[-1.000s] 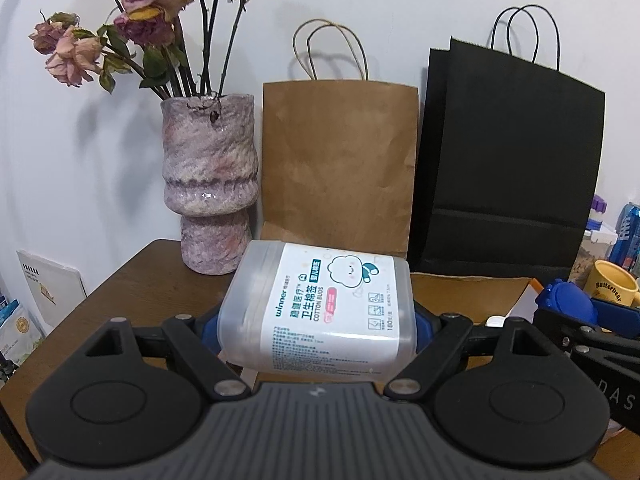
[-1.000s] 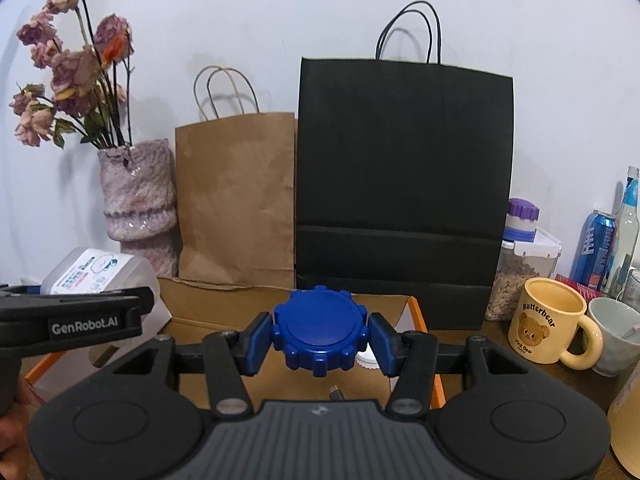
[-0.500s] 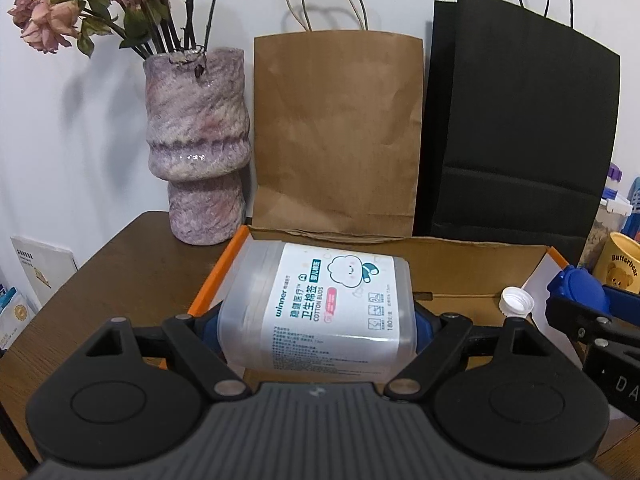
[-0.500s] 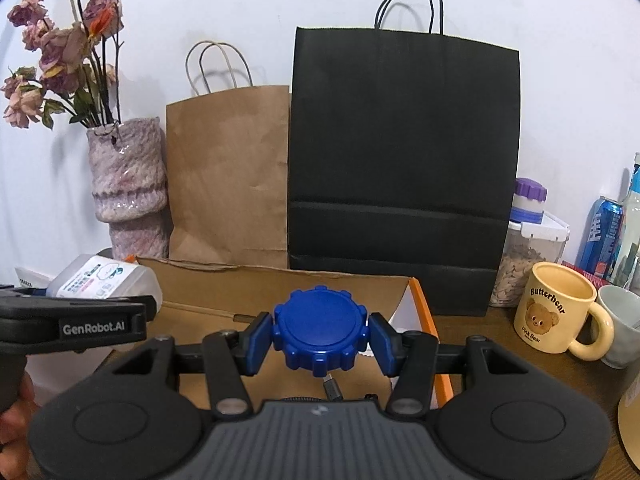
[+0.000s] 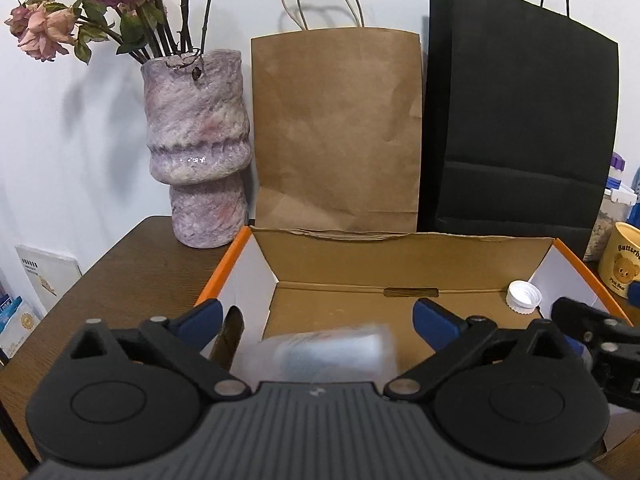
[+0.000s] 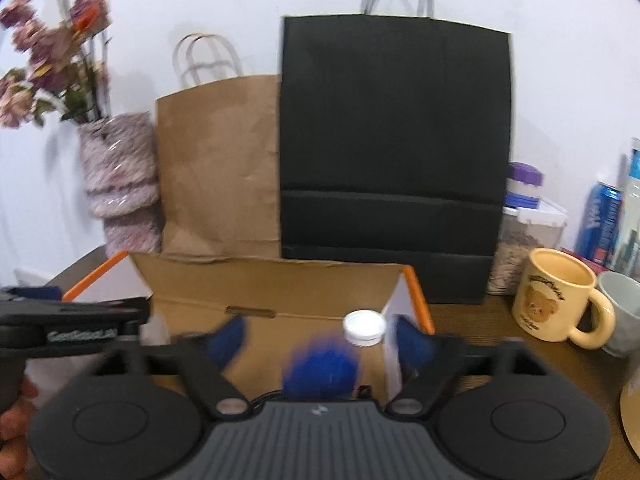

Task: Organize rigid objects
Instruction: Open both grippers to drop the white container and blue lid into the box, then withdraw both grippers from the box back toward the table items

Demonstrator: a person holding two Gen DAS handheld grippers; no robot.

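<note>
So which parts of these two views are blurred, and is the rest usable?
Left wrist view: background crisp, vase and brown bag sharp; only the clear cotton-bud box between the opening jaws of the left gripper is smeared. Right wrist view: whole frame soft, the blue round piece a fuzzy blob clear of the opening right gripper; white cap readable. Both show fisheye bending.

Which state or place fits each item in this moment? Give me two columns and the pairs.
1. cotton bud box
2. white bottle cap
3. yellow bear mug
4. vase

A. on the table, right of the cardboard box
B. blurred, between open left fingers
C. on the table, left of the brown bag
D. in the box's right corner

Pairs: 1-B, 2-D, 3-A, 4-C
</note>
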